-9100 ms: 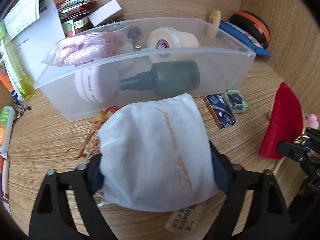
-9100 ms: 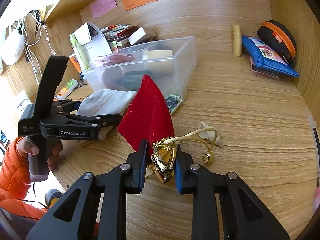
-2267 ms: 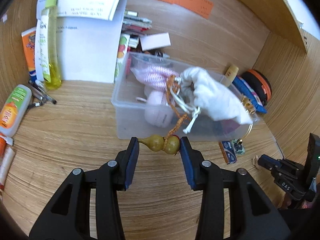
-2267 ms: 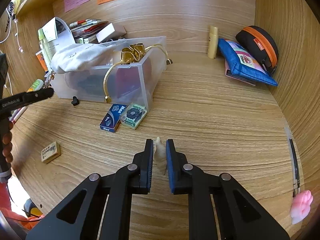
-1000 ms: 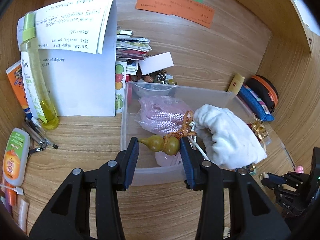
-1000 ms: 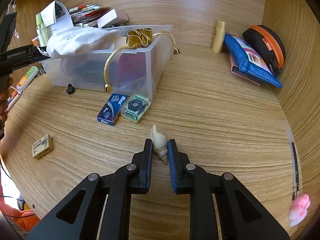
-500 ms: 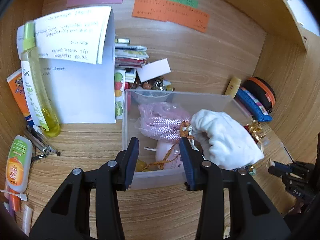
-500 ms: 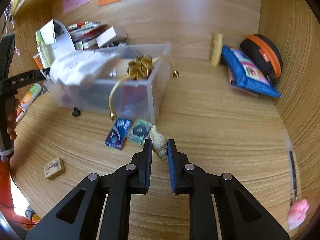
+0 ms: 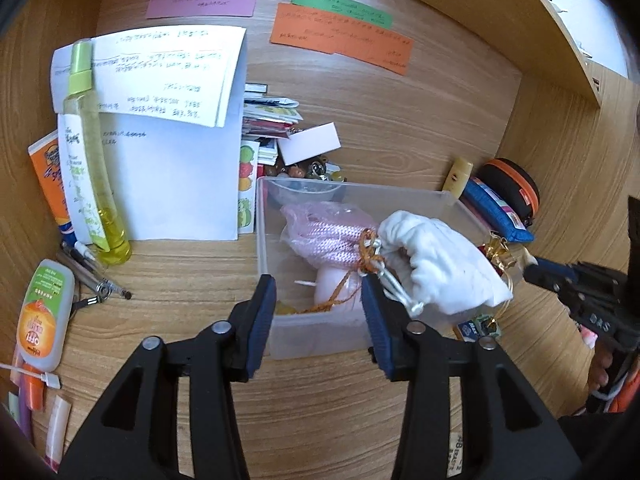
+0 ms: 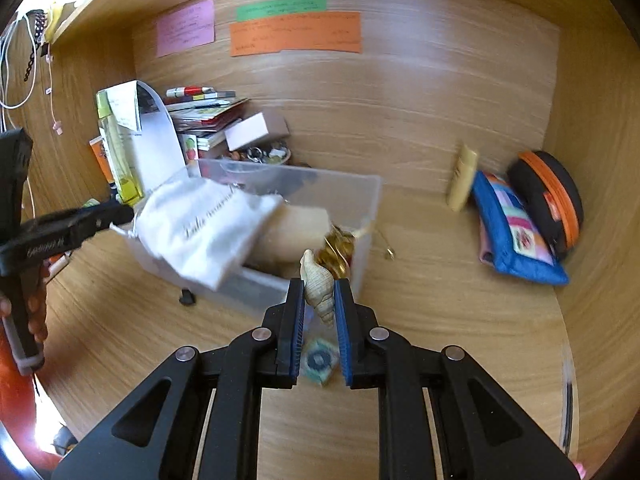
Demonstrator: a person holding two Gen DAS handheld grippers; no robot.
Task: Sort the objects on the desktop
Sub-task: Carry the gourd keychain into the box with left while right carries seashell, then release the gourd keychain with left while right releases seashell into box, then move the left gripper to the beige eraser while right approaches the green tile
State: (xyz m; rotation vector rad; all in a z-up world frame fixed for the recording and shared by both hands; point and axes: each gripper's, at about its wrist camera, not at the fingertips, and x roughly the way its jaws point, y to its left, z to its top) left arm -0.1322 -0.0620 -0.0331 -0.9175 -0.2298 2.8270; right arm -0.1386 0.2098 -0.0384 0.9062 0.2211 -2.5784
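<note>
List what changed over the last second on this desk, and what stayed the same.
The left gripper let go of the gourd charm; its jaws have just been opening, empty, and the charm now lies inside the clear bin. The right gripper, clamped on the seashell, lifted it off the desk toward the bin. The white pouch stayed put.

Wooden desk (image 10: 460,340), wood-panelled alcove walls (image 10: 420,92) (daylit), shelf (image 9: 560,28) overhead

Wooden desk (image 10: 460,340), clear bin (image 9: 320,338), blue pouch (image 10: 516,236), yellow bottle (image 9: 90,152)
</note>
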